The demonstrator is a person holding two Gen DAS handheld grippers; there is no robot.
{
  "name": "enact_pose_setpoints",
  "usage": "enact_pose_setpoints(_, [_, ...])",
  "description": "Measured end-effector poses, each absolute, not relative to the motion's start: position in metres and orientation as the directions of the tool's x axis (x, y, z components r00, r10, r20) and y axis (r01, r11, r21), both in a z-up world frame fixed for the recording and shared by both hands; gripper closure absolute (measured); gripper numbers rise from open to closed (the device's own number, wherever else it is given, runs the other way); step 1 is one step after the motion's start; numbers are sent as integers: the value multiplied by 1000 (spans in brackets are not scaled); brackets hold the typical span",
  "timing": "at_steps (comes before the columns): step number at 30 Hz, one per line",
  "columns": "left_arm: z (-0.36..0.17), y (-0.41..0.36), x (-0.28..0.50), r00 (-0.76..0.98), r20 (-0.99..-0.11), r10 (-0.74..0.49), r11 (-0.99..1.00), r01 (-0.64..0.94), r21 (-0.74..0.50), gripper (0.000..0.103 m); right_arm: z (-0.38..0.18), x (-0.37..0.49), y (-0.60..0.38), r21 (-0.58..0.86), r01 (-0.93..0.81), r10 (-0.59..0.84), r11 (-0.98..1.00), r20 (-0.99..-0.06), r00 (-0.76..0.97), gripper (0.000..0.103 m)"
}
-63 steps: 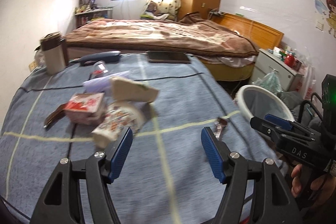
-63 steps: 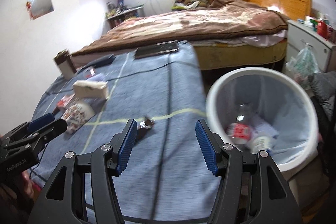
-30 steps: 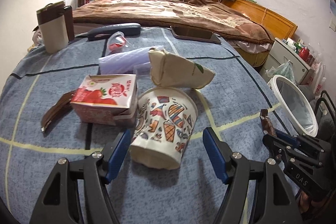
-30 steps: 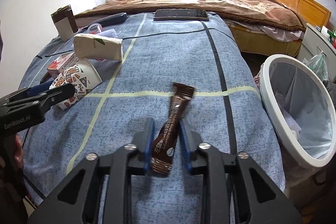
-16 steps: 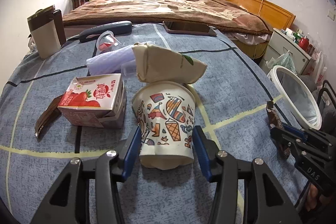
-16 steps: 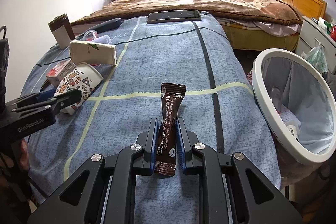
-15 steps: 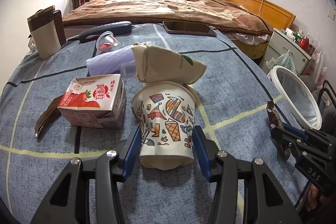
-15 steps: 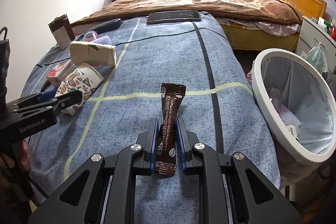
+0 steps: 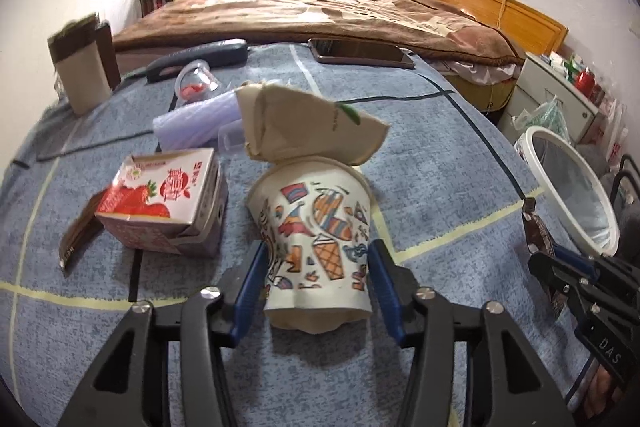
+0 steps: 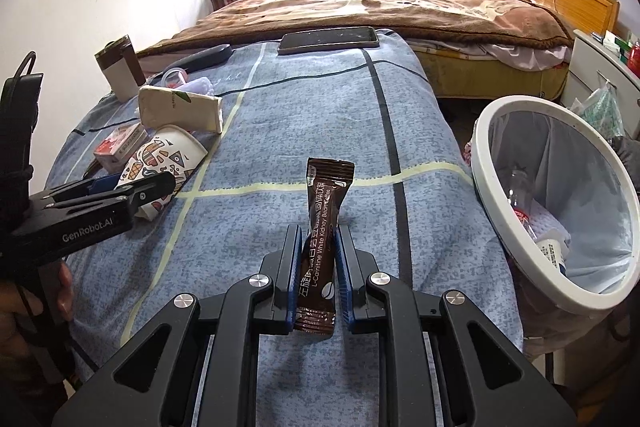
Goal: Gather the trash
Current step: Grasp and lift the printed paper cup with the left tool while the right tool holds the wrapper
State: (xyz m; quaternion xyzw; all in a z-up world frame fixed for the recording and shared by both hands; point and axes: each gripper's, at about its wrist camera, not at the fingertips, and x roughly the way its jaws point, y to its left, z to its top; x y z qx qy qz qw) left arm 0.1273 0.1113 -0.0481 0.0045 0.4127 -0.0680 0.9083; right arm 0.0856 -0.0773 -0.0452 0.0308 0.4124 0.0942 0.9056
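Right wrist view: my right tool point(image 10: 317, 269) is clamped on the coffee sachet point(image 10: 323, 239); I carry it right, over the bin point(image 10: 486, 163). My left tool point(image 9: 316, 277) closes around the paper cup point(image 9: 316, 243); squeeze gently.

The left gripper point(image 9: 316, 279), wide open two seconds earlier, has closed its blue pads onto the patterned paper cup point(image 9: 316, 239), while the right gripper point(image 10: 317, 267) has clamped the brown coffee sachet point(image 10: 323, 243) and raised it upright.
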Motion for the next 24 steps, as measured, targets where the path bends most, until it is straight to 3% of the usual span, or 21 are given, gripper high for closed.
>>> enact_pose_setpoints(24, [-12,56,96,697,-687,-206,970,236,-53,55,-22,70,-112,174,-122,210,977,-683,699,84])
